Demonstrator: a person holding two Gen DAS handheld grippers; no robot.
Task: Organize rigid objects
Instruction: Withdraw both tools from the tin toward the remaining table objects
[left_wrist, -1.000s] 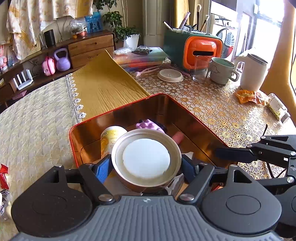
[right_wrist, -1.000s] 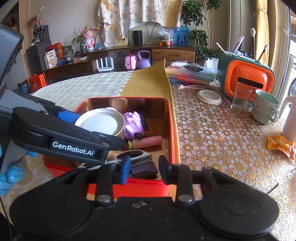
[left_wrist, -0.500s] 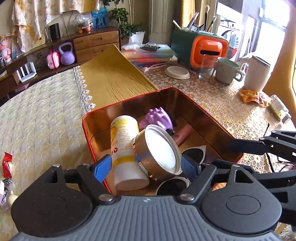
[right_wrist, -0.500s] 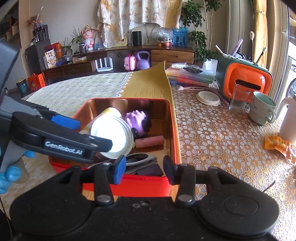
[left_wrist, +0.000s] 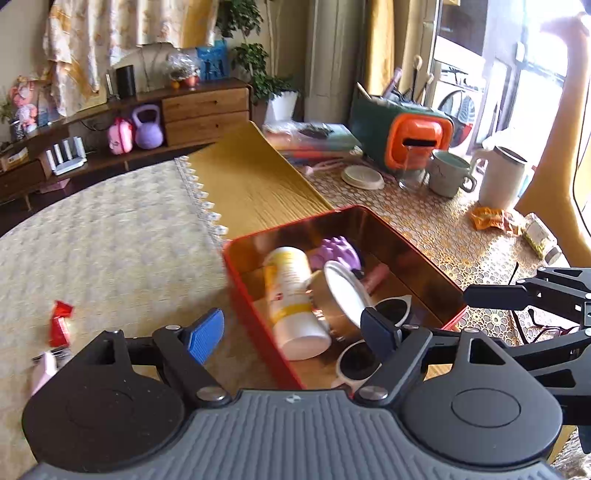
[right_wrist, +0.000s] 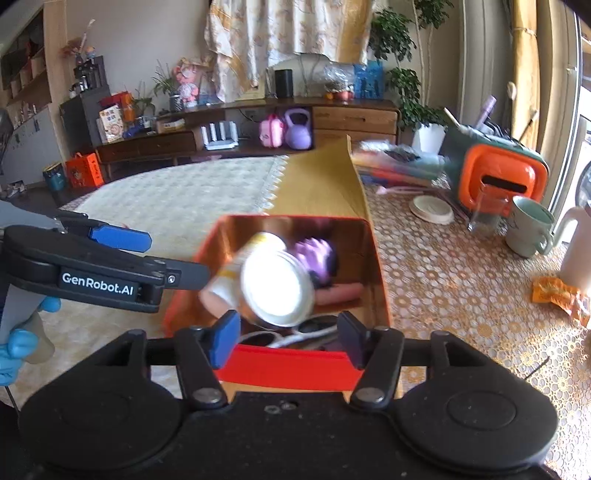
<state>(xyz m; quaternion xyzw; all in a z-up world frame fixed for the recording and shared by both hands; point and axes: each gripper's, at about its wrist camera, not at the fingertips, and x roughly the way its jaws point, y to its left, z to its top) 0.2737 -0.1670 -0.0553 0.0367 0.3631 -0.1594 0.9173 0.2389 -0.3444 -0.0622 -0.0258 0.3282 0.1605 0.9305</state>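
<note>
Left wrist view. Left tool (left_wrist: 293, 330): blue-padded fingers spread wide, nothing between them, poised over the near left edge of the red rectangular metal tin (left_wrist: 413, 242). Tin: stands on the desk (left_wrist: 110, 251), partly on a yellow cloth runner (left_wrist: 251, 184). Contents: a white and yellow cylindrical plastic bottle (left_wrist: 291, 295) lying on its side; a round silver metal can with a white lid (left_wrist: 341, 295) tipped on edge against the bottle; a purple knobbly toy (left_wrist: 338, 251) behind the can; a pink cylindrical stick (left_wrist: 376, 275) to the right; white-framed sunglasses (left_wrist: 364, 354) at the near end. On the cream lace cloth left of the tin: a red wrapped sweet (left_wrist: 60, 322). Far right of the desk: an orange and green appliance (left_wrist: 406, 138), a pale green ceramic mug (left_wrist: 448, 177), a white jug (left_wrist: 500, 177).

Right wrist view. Right tool (right_wrist: 286, 341): fingers apart, empty, level with the near red wall of the tin (right_wrist: 288, 365). The can (right_wrist: 277, 290) shows its white lid toward the camera, blurred, leaning on the bottle (right_wrist: 236, 277). The left tool (right_wrist: 122, 238) stands left of the tin, open.
</note>
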